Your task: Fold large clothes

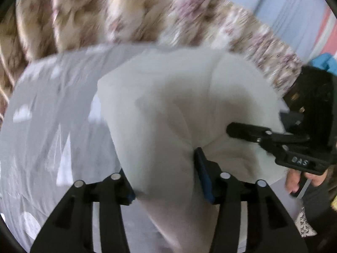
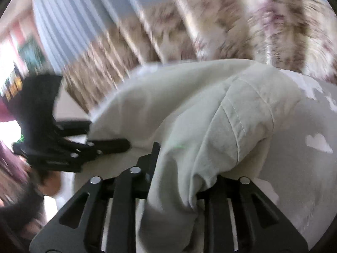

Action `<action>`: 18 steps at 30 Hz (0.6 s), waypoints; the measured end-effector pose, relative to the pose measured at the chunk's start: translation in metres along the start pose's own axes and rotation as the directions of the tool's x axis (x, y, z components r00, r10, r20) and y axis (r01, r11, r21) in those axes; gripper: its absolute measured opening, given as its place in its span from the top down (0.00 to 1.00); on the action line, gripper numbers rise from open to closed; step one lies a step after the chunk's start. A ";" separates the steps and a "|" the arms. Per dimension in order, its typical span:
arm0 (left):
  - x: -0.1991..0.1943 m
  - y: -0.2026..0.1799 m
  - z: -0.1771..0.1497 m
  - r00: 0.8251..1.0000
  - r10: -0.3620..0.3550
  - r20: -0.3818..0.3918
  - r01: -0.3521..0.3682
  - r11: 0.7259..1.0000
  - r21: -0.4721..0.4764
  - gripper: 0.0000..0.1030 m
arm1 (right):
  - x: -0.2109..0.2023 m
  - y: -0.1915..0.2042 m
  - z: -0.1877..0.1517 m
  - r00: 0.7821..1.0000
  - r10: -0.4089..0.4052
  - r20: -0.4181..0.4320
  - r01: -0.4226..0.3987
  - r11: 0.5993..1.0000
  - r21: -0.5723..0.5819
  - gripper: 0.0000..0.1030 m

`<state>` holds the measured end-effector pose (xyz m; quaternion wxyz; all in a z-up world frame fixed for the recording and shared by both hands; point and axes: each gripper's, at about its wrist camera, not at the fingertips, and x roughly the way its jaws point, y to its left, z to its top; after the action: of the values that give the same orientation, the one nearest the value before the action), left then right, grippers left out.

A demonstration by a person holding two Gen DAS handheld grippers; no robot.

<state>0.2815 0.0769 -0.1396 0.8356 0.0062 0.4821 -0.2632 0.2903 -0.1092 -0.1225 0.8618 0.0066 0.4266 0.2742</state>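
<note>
A soft, pale stitched garment drapes in rounded folds above a grey patterned sheet. The left gripper and the right gripper each pinch bunched cloth between part-spread fingers.

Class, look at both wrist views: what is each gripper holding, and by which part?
Both the left gripper and the right gripper hold the white garment by bunched folds; which part is unclear.
</note>
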 end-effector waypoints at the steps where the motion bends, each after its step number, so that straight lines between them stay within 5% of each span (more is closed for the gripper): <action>1: 0.004 0.008 -0.010 1.000 0.009 0.023 -0.009 1.000 0.002 0.31 | 0.006 0.007 -0.004 1.000 -0.029 0.003 0.029 0.998 -0.051 0.65; 3: 0.005 0.011 -0.019 0.995 0.067 0.069 -0.068 0.998 0.017 0.14 | 0.009 0.008 -0.006 0.999 -0.050 -0.007 0.049 0.995 -0.081 0.63; 6: 0.007 0.013 -0.024 0.996 0.054 0.076 -0.055 0.999 0.002 0.08 | 0.008 -0.001 -0.013 0.997 -0.068 -0.037 0.065 0.995 -0.078 0.50; 14: -0.013 -0.012 -0.038 0.978 0.142 0.154 -0.157 0.984 0.090 0.03 | -0.018 -0.044 -0.053 1.000 -0.015 0.000 0.015 0.992 0.129 0.33; 18: -0.012 -0.010 -0.039 0.973 0.180 0.147 -0.188 0.981 0.044 0.01 | -0.030 -0.041 -0.053 0.999 -0.043 -0.002 0.043 0.986 0.163 0.24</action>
<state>0.2406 0.0841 -0.1481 0.8882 0.0564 0.4108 -0.1981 0.2560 -0.1699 -0.1443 0.8644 0.0681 0.4472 0.2197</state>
